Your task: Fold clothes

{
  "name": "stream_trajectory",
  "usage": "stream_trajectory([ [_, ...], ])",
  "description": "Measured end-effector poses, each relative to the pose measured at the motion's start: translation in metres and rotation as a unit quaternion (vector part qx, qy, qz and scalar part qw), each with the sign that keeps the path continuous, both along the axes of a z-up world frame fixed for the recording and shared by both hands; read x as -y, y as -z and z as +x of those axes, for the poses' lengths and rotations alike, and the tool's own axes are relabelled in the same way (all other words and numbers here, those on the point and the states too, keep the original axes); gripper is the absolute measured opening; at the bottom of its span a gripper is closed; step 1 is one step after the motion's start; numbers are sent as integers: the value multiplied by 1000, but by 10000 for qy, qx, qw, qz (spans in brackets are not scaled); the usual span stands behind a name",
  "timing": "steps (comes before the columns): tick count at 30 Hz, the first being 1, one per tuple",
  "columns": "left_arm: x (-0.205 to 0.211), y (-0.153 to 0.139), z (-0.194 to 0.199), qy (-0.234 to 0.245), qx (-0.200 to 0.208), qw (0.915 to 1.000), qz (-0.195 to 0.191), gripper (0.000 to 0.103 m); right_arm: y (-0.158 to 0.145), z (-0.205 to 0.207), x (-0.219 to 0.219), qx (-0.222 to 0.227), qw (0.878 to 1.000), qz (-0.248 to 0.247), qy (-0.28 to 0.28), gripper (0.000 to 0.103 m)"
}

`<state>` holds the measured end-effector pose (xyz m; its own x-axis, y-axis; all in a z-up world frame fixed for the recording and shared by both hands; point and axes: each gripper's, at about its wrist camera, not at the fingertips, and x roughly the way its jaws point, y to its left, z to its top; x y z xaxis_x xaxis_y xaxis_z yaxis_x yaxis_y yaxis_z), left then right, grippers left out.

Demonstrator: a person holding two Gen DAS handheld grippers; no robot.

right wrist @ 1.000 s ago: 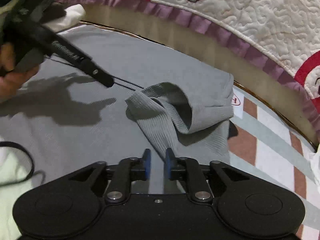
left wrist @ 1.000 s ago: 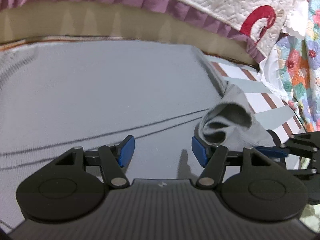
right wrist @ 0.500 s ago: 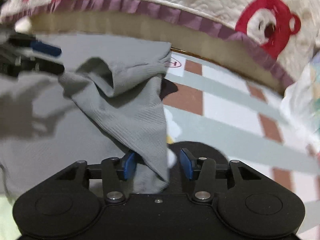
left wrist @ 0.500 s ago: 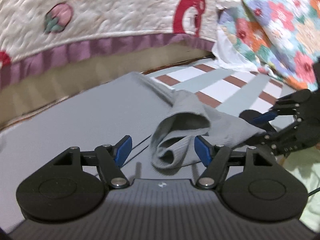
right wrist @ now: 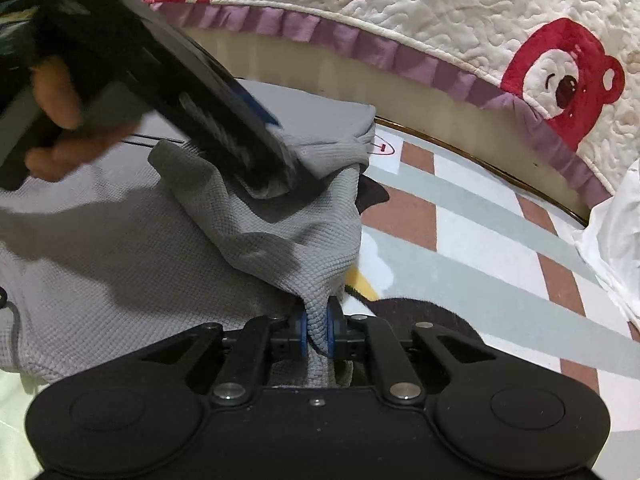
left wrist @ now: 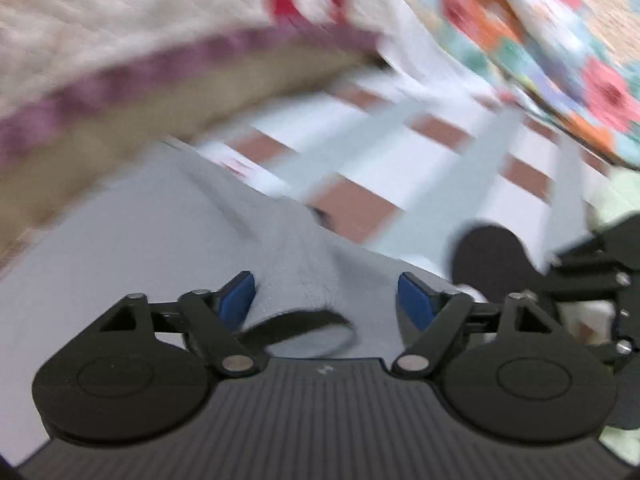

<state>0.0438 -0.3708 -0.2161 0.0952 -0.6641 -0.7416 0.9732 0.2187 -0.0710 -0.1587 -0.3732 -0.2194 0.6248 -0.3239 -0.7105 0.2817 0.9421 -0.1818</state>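
Grey knit garment (right wrist: 120,248) lies spread flat on a patterned rug (right wrist: 500,240) with pale and brown stripes, beside the quilted bed cover (right wrist: 460,12) with its purple frill; most of the cloth sits toward the left of the right wrist view. One sleeve (right wrist: 288,216) is drawn off the body of the garment, its long axis running from the shoulder corner near the bed edge down to the right gripper (right wrist: 316,330). Right jaws are closing and already pinch the sleeve's cuff end between the blue pads; cloth bunched tight there. Left gripper (left wrist: 326,300), with a hand (right wrist: 64,136) behind it, comes over the upper part of the same sleeve; its jaws are closing with a fold of grey fabric between them, pads not yet pressing as far as the blurred view shows. So the sleeve is spanned by both tools, right at the cuff, left nearer the shoulder. Judged next move: carry the sleeve inward across the garment's body, away from the bare rug. Open room: striped rug clear to the right; bed edge close along the far side, so little slack for lifting that way. Pale green cloth (right wrist: 12,408) at the near left corner.
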Motion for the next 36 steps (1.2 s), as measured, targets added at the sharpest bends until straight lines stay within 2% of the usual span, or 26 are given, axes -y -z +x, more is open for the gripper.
stream_trajectory([
  [1, 4, 1, 9, -135, -10, 9999, 75, 6, 0, 1, 1, -42, 10000, -34, -49, 9],
  [2, 8, 1, 17, -271, -20, 9995, 149, 5, -2, 0, 1, -89, 9999, -57, -74, 8],
  [5, -7, -9, 59, -860, -602, 9941, -279, 5, -7, -3, 13, -77, 9999, 83, 66, 6],
  [7, -23, -12, 93, -1366, -1233, 9812, -586, 5, -8, -6, 21, -87, 9997, 180, 149, 6],
  [9, -38, -2, 125, -1845, -1973, 9598, -765, 5, -4, -6, 26, -166, 9995, 209, 168, 6],
  [10, -44, 4, 135, -2061, -2138, 9516, -789, 5, -1, -5, 28, -194, 9994, 228, 150, 6],
  [11, -48, 10, 141, -2221, -2140, 9482, -767, 5, 1, -4, 29, -196, 9995, 228, 128, 6],
  [13, -55, 19, 145, -2312, -2083, 9478, -689, 5, -1, -1, 29, -240, 9995, 208, 87, 6],
  [16, -62, 20, 135, -2340, -1891, 9499, -851, 6, -4, -2, 27, -353, 9993, 103, 17, 5],
  [19, -62, 15, 126, -2217, -1666, 9567, -885, 7, -7, -7, 30, -386, 9990, 203, 134, 5],
  [21, -59, 14, 123, -2135, -1434, 9636, -725, 16, -6, -8, 29, -512, 9986, 112, 102, 5],
  [22, -60, 14, 123, -2153, -1305, 9656, -656, 28, -5, -8, 28, -553, 9984, 86, 88, 5],
  [23, -62, 13, 123, -2187, -1202, 9664, -612, 34, -5, -8, 28, -552, 9984, 105, 111, 5],
  [25, -71, 12, 123, -2259, -1275, 9636, -649, 48, -6, -8, 27, -565, 9982, 129, 128, 4],
  [29, -96, 8, 116, -2129, -1734, 9576, -876, 52, -8, -8, 26, -642, 9978, 98, 96, 5],
  [31, -100, 9, 108, -1890, -1936, 9586, -888, 52, -10, -7, 26, -644, 9977, 147, 152, 5],
  [33, -96, 11, 96, -1544, -2056, 9630, -803, 53, -9, -6, 25, -662, 9975, 153, 179, 5],
  [35, -90, 13, 82, -1261, -1968, 9698, -693, 53, -8, -5, 23, -697, 9973, 110, 177, 5],
  [36, -88, 14, 76, -1174, -1836, 9737, -664, 44, -9, -5, 23, -703, 9973, 114, 200, 5],
])
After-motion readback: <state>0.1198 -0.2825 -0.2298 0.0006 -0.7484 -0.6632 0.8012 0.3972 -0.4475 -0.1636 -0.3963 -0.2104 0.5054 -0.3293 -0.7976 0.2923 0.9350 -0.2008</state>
